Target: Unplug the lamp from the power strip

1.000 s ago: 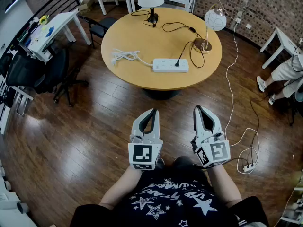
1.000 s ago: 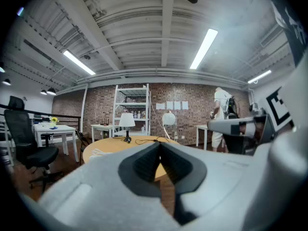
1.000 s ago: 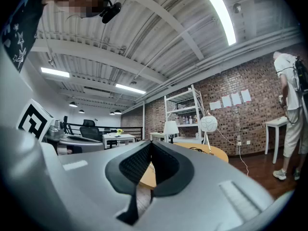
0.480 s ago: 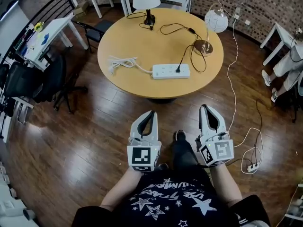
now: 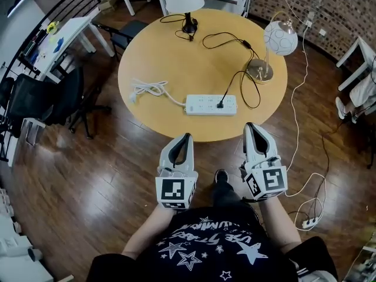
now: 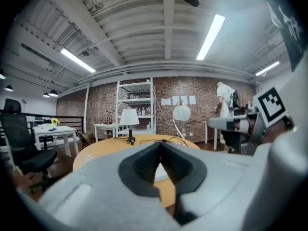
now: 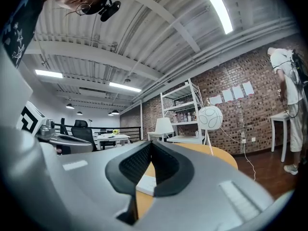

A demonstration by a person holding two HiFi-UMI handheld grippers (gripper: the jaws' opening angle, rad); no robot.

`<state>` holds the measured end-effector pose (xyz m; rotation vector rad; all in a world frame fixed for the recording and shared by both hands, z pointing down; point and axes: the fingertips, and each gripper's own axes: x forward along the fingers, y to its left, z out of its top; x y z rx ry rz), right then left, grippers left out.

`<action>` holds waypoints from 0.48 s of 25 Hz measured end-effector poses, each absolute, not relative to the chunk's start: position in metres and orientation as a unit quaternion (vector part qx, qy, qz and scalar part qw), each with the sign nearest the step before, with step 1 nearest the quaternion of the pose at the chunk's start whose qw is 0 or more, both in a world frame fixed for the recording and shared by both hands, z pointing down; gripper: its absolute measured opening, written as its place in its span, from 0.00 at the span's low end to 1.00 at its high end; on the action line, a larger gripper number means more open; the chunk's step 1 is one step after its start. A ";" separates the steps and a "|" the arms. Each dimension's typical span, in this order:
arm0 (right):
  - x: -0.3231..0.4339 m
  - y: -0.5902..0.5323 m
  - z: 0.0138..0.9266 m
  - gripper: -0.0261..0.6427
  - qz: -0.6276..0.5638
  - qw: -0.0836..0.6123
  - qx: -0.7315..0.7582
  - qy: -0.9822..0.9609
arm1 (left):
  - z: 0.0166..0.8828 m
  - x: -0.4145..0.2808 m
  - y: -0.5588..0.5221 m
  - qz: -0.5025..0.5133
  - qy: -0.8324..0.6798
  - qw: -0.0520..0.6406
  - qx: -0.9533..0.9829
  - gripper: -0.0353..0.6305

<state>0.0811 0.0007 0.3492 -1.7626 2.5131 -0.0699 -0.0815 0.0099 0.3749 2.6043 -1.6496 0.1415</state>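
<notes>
The left gripper (image 5: 187, 138) and the right gripper (image 5: 249, 128) both have their jaws pressed together, holding nothing. They hang at the lower middle of the frame, just short of the round table (image 5: 158, 57). The power strip (image 5: 202, 105) lies above them near the table's lower edge, with 1 black plug (image 5: 220, 104) in it. This looks like the walk-up step. Next, 1 gripper must reach over, open and pinch that plug.

Power strip (image 5: 211, 104) on table (image 5: 170, 63), globe lamp (image 5: 280, 38) behind
</notes>
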 end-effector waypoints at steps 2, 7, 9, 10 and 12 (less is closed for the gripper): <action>0.090 -0.017 0.349 0.05 -0.026 0.033 -0.567 0.823 | 0.377 -0.071 -0.006 0.053 -0.539 0.030 0.840 0.06; 0.106 -0.053 0.360 0.05 -0.028 0.027 -0.546 0.837 | 0.391 -0.050 -0.043 0.067 -0.546 0.022 0.835 0.06; 0.110 -0.062 0.366 0.05 -0.027 0.027 -0.534 0.844 | 0.398 -0.042 -0.056 0.072 -0.548 0.025 0.833 0.06; 0.111 -0.067 0.369 0.05 -0.028 0.026 -0.529 0.848 | 0.402 -0.038 -0.061 0.076 -0.550 0.027 0.831 0.06; 0.115 -0.077 0.376 0.05 -0.033 0.023 -0.518 0.855 | 0.408 -0.032 -0.071 0.081 -0.555 0.034 0.827 0.06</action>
